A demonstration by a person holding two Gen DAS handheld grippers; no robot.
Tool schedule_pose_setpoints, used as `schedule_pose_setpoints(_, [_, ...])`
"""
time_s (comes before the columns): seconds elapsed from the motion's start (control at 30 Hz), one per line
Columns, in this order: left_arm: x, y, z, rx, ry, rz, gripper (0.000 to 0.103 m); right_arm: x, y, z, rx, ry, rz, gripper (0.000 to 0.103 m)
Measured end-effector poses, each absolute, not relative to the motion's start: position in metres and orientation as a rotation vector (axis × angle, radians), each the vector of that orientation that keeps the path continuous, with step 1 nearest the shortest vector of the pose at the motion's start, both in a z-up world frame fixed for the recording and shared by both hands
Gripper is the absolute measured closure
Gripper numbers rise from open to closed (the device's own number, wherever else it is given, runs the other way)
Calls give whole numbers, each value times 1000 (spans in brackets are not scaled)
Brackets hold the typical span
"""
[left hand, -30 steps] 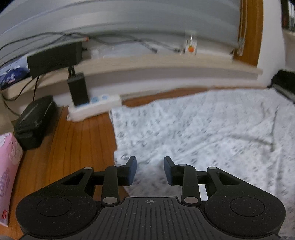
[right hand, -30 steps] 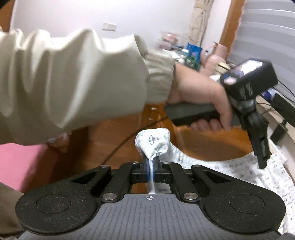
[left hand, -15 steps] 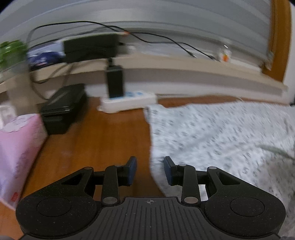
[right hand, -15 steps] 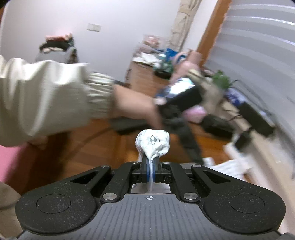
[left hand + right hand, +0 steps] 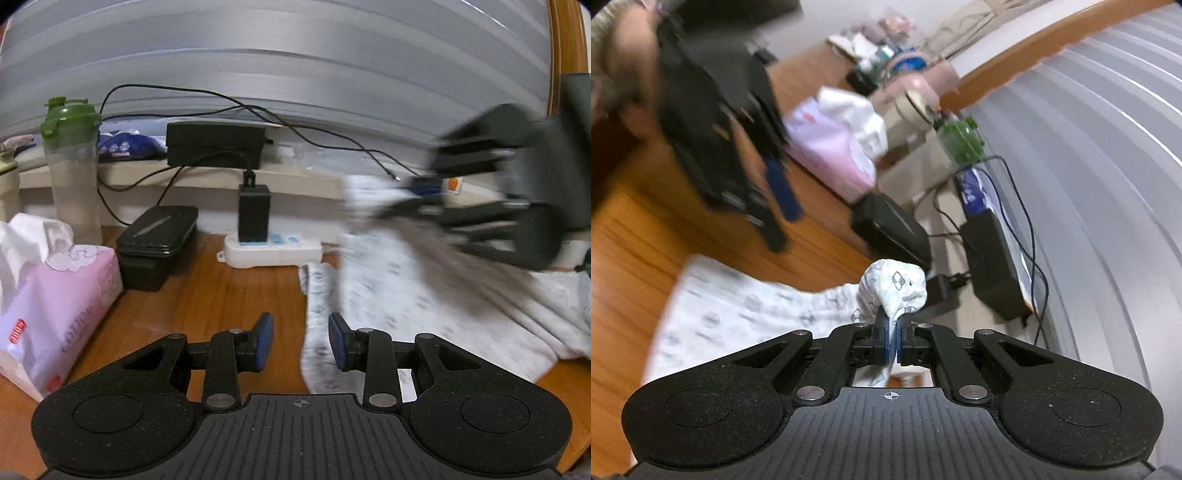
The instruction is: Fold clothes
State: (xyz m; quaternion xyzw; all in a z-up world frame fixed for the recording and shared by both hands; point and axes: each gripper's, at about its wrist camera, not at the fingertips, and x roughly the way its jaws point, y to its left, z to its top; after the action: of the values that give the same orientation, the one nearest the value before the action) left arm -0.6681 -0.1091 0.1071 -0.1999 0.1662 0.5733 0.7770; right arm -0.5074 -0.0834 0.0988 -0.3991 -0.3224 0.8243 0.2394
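Right gripper (image 5: 893,338) jaws clenched on a bunched corner of the patterned garment (image 5: 746,310), rest trailing flat on the bench (image 5: 221,295). Left gripper (image 5: 301,341) jaws released at its edge. Best carried across evenly, grip kept firm.

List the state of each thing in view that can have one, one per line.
Left gripper: open, empty, low over the cloth's edge.
Right gripper: shut on the cloth, blurred in the left view.
Cloth: partly spread on the table, one corner lifted.
Bottle: upright, green lid closed.
Tissue pack: open, a tissue sticking out.
Black case: lid closed.
Power strip: one black adapter plugged in.
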Motion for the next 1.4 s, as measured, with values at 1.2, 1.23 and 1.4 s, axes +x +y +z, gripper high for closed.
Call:
schedule_pose_setpoints(1.2, [-523, -69, 81, -357, 539, 1175, 67, -238, -117, 74, -896, 182, 2237, 57])
schedule_pose_setpoints(1.23, [-522, -68, 78, -362, 544, 1176, 67, -233, -118, 73, -895, 196, 2232, 57])
schedule_pose_setpoints(1.4, [-527, -65, 68, -389, 563, 1195, 67, -214, -123, 72, -903, 259, 2231, 72])
